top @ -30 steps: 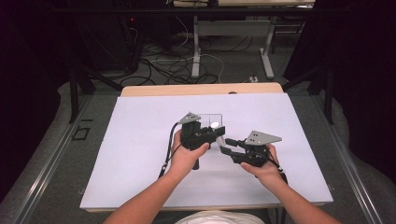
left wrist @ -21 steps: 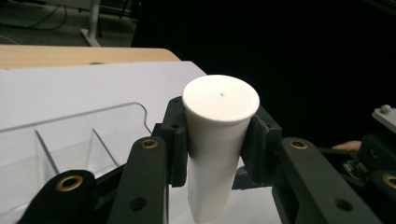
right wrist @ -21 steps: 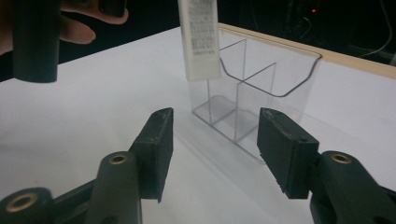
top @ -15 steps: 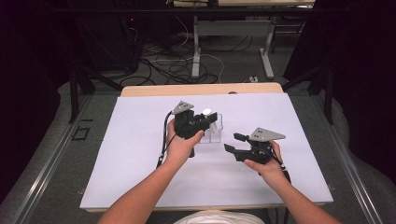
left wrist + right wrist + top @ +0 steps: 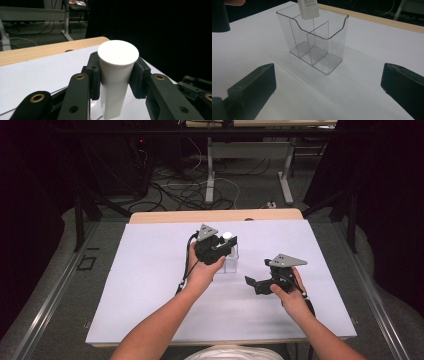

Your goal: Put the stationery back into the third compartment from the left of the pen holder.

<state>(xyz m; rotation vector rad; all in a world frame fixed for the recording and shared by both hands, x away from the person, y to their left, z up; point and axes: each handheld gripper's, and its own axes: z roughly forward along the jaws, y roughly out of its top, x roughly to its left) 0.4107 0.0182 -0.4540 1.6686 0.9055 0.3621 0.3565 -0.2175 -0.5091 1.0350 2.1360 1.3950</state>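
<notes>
A white tapered tube [image 5: 116, 75] with a flat round end stands upright between the pads [image 5: 95, 75] of my left gripper [image 5: 116, 72], which is shut on it. In the high view the left gripper [image 5: 227, 245] holds the tube [image 5: 228, 236] over a clear plastic organizer [image 5: 231, 262] with several compartments. The tube's lower end [image 5: 308, 8] hangs just above the organizer's [image 5: 317, 42] back left compartment. My right gripper [image 5: 252, 284] sits to the right of the organizer, aimed at it. Its jaws have just been opening, and its fingers [image 5: 252, 85] stand wide apart with nothing between them.
A white sheet [image 5: 150, 285] covers the table, and a strip of bare wood [image 5: 175, 216] shows along the far edge. Cables and metal table legs [image 5: 210, 175] lie on the floor beyond. Dark curtains stand on both sides.
The left gripper carried the tube away from the right gripper, up and to the far side, over the organizer. The right gripper's jaws spread wide, and it drew slightly toward the near right.
</notes>
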